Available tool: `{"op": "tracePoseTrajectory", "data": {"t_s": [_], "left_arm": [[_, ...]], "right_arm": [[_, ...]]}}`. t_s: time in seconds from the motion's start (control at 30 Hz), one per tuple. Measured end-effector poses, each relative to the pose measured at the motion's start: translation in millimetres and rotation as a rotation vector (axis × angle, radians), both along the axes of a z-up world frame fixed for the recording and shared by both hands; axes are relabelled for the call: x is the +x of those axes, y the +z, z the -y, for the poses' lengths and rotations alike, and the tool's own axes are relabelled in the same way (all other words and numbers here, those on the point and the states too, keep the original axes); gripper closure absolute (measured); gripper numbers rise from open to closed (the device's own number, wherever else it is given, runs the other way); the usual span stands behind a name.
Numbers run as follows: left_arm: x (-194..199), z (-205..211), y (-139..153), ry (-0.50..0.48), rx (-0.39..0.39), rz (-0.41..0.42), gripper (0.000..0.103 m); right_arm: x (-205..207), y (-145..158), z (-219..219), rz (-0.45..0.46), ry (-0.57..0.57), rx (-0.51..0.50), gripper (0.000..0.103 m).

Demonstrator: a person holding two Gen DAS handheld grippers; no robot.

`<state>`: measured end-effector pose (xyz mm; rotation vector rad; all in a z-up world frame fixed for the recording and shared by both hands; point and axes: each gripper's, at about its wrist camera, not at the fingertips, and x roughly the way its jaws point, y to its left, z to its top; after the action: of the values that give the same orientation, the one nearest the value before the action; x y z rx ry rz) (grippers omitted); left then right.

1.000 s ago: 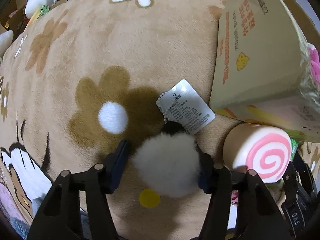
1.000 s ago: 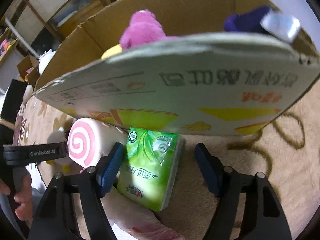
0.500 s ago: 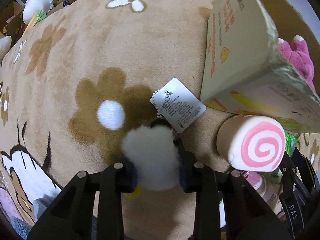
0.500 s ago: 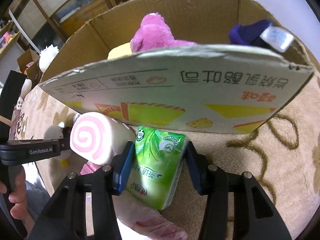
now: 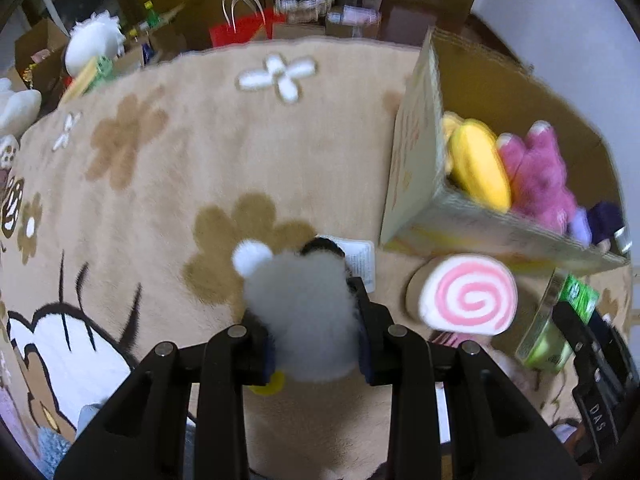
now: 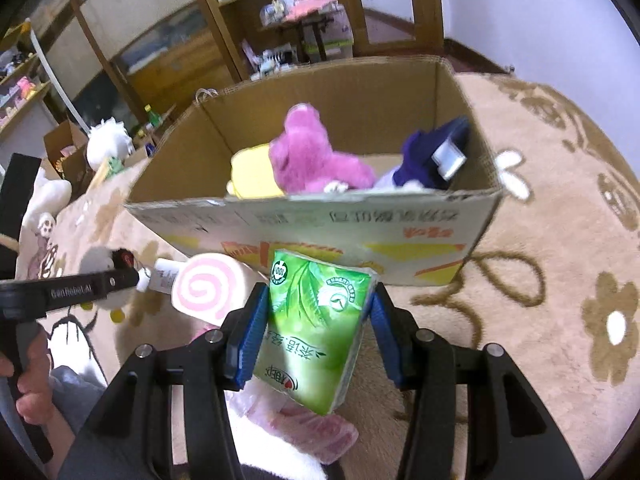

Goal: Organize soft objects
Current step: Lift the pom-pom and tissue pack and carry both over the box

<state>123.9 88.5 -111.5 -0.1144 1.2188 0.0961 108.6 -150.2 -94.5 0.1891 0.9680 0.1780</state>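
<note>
My left gripper is shut on a white fluffy plush with a paper tag, held above the beige flower rug. My right gripper is shut on a green tissue pack, lifted in front of the open cardboard box. The box holds a pink plush bear, a yellow soft toy and a purple item. A pink-swirl roll cake toy lies on the rug by the box's near corner; it also shows in the right wrist view.
A pink plastic-wrapped pack lies on the rug under my right gripper. Beyond the rug's far edge stand a white plush, a red bag, boxes and wooden shelves. The left gripper's handle and a hand show at left.
Both grippers closed on their objects, the left on the white plush and the right on the tissue pack, and then lifted them off the rug. The box's inside came into view.
</note>
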Motion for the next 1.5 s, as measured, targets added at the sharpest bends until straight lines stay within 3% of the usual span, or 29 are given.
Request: {"op": "tracePoseTrajectory", "data": {"t_s": [0.2, 0.5, 0.77, 0.97, 1.2, 1.5], "left_arm": [[-0.7, 25.1, 57.3, -0.050, -0.031, 0.215, 0.074], [-13.9, 55.7, 96.7, -0.155, -0.011, 0.434, 0.073], [-6.5, 76.1, 116.3, -0.221, 0.034, 0.535, 0.073], [10.7, 94.3, 122.2, -0.271, 0.062, 0.601, 0.073], [27.1, 109.4, 120.0, -0.322, 0.083, 0.610, 0.073], [42.5, 107.6, 111.4, -0.306, 0.078, 0.595, 0.073]], "right_arm": [[-13.3, 26.6, 11.6, 0.074, -0.006, 0.021, 0.050], [-26.2, 64.5, 8.7, 0.198, 0.003, 0.020, 0.050], [-29.0, 92.2, 13.3, 0.303, -0.009, 0.016, 0.050], [-16.6, 97.9, 18.9, 0.328, -0.026, 0.005, 0.050], [3.5, 95.4, 26.5, 0.342, -0.043, -0.001, 0.050], [24.8, 88.4, 25.0, 0.328, -0.050, -0.006, 0.050]]}}
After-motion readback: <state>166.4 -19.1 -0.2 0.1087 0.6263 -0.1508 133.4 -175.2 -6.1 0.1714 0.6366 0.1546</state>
